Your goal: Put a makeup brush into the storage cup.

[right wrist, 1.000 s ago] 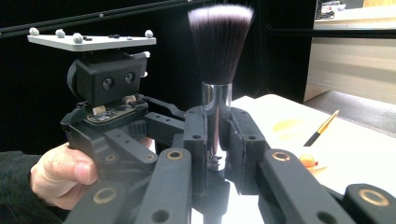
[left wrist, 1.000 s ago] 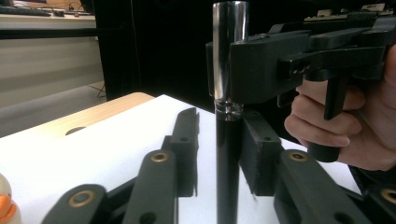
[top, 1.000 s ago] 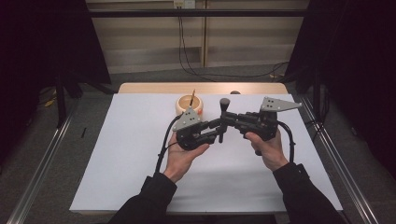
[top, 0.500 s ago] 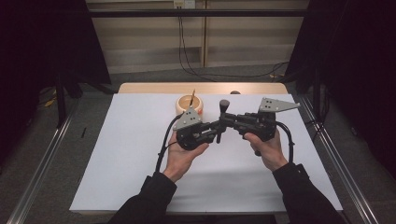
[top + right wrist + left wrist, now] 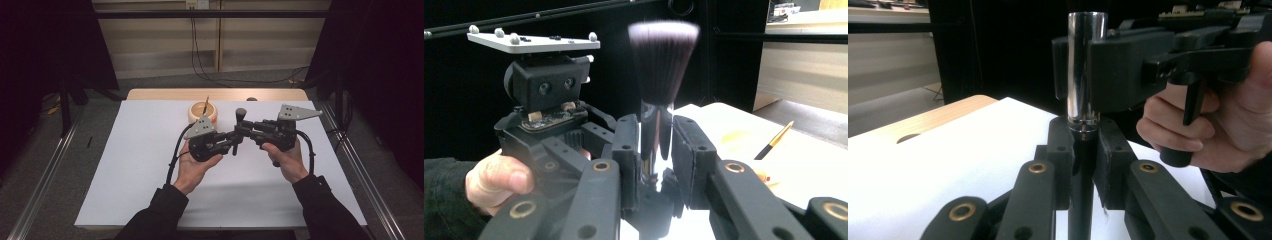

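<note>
A makeup brush [image 5: 241, 114] stands upright above the table between my two grippers: dark bristles [image 5: 663, 60], a shiny silver ferrule [image 5: 1087, 65], and a black handle below. My left gripper [image 5: 233, 146] comes in from the left and is shut on the black handle [image 5: 1083, 165], seen close in the left gripper view [image 5: 1083, 145]. My right gripper [image 5: 241, 132] reaches in from the right. Its jaws have just been opening and stand on either side of the ferrule with a thin gap, as the right gripper view [image 5: 656, 145] shows.
A small wooden bowl [image 5: 196, 114] with a thin yellow-handled brush [image 5: 206, 102] leaning in it stands at the back of the white sheet [image 5: 140, 165]. The wooden table edge [image 5: 165, 94] lies beyond it. Dark curtains hang at both sides.
</note>
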Tool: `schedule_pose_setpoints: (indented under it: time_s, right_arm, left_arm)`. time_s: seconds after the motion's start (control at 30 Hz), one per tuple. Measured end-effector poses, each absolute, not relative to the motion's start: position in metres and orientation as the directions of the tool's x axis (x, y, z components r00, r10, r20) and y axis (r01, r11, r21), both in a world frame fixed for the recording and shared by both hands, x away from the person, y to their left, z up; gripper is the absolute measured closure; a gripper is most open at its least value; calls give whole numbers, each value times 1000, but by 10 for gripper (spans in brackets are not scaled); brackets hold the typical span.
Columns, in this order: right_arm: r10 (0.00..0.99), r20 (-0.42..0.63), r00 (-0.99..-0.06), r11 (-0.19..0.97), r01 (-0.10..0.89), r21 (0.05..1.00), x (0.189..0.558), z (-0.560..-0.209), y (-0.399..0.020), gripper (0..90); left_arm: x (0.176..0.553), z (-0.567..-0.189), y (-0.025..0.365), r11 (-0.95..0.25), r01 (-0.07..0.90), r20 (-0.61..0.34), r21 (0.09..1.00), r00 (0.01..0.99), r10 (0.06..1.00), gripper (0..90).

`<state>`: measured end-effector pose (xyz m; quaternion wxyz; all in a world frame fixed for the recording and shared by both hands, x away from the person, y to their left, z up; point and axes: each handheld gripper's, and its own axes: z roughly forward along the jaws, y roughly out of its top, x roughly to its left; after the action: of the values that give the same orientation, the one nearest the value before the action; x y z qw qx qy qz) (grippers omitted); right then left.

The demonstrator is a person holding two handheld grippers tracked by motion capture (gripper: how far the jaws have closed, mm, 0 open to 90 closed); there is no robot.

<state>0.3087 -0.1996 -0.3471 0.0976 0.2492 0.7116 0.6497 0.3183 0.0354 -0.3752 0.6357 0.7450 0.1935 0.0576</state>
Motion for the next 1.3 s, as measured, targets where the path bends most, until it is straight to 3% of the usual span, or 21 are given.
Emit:
schedule_pose_setpoints:
  time_s: [0.37, 0.77, 1.0, 1.3]
  right_arm:
    - [504, 179, -845, 21, 219, 975, 307, -345, -202, 385]
    - [525, 185, -831, 9, 223, 975, 308, -345, -204, 141]
    - [527, 180, -831, 16, 222, 975, 309, -347, -206, 63]
    - [527, 170, -833, 28, 217, 976, 308, -348, -207, 65]
  left_arm:
    - [319, -373, 40, -106, 214, -160, 971, 913, 375, 795]
    - [319, -373, 42, -111, 216, -160, 970, 912, 379, 796]
    - [320, -371, 47, -105, 210, -154, 972, 909, 388, 796]
    - [321, -370, 50, -96, 215, -160, 972, 902, 401, 795]
